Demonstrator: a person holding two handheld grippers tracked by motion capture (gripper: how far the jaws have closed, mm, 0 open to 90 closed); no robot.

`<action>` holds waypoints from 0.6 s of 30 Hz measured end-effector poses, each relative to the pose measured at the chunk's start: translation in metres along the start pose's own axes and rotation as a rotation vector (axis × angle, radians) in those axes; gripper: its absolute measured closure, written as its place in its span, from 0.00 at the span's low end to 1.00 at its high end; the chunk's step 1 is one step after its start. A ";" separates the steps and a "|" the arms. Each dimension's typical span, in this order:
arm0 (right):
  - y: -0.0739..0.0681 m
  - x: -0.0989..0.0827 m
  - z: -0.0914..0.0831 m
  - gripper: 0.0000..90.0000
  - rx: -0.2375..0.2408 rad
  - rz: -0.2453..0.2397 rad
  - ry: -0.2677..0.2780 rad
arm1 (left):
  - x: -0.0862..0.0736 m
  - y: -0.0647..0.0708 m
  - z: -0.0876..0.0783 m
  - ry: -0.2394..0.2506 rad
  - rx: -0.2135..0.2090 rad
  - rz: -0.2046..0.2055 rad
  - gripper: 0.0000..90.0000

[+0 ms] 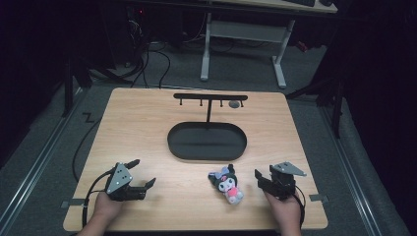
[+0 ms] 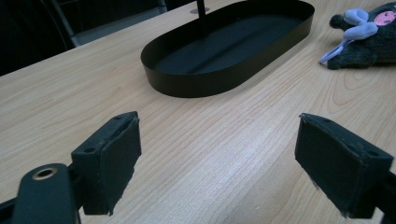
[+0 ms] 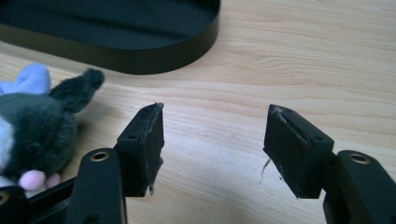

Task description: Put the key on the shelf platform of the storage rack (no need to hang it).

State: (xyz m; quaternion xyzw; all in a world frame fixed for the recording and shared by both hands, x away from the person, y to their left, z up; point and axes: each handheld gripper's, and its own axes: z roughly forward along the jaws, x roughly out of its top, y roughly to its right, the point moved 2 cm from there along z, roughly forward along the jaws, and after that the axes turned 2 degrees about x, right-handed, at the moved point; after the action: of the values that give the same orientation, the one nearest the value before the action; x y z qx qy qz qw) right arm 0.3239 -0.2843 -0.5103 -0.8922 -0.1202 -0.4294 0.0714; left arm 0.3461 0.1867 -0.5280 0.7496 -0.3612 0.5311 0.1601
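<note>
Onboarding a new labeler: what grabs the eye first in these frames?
First the small plush toy, dark with a pink body and lilac bow, lying on the wooden table near its front edge, just left of the right gripper. Behind it at mid-table stands a black oval tray with a post carrying a bar of hooks. The left gripper rests at front left, and both grippers stand open, holding nothing.

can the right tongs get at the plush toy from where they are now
Probably yes. The right tongs are open and sit just beside the plush toy, with bare table between them. The black tray lies farther back, out of the way.
</note>
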 end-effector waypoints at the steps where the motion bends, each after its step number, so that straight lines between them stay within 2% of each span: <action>1: -0.003 0.001 0.001 0.42 0.000 -0.004 -0.013 | 0.000 0.000 0.000 -0.001 -0.002 -0.003 0.17; 4: -0.009 0.004 0.003 0.41 0.011 -0.024 -0.054 | 0.000 0.001 -0.001 -0.004 -0.003 0.001 0.17; 6: -0.012 0.007 0.004 0.37 0.016 -0.040 -0.101 | -0.001 0.002 -0.002 -0.010 0.005 0.006 0.17; 9: -0.013 0.012 -0.001 0.33 0.016 -0.038 -0.142 | -0.001 0.005 -0.002 -0.008 0.003 0.025 0.17; 12: -0.010 0.016 -0.007 0.30 0.029 -0.019 -0.176 | -0.001 0.004 -0.002 -0.005 -0.002 0.025 0.17; 15: -0.005 0.018 -0.011 0.30 0.046 -0.012 -0.202 | 0.000 0.002 -0.002 -0.008 -0.003 0.007 0.17; 18: 0.000 0.019 -0.015 0.30 0.024 -0.035 -0.220 | 0.000 0.002 -0.002 -0.010 -0.003 0.005 0.17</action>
State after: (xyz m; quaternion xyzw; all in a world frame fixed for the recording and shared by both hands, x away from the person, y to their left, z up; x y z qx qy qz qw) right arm 0.3240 -0.2847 -0.4866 -0.9308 -0.1480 -0.3287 0.0609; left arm 0.3434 0.1862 -0.5278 0.7509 -0.3648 0.5273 0.1579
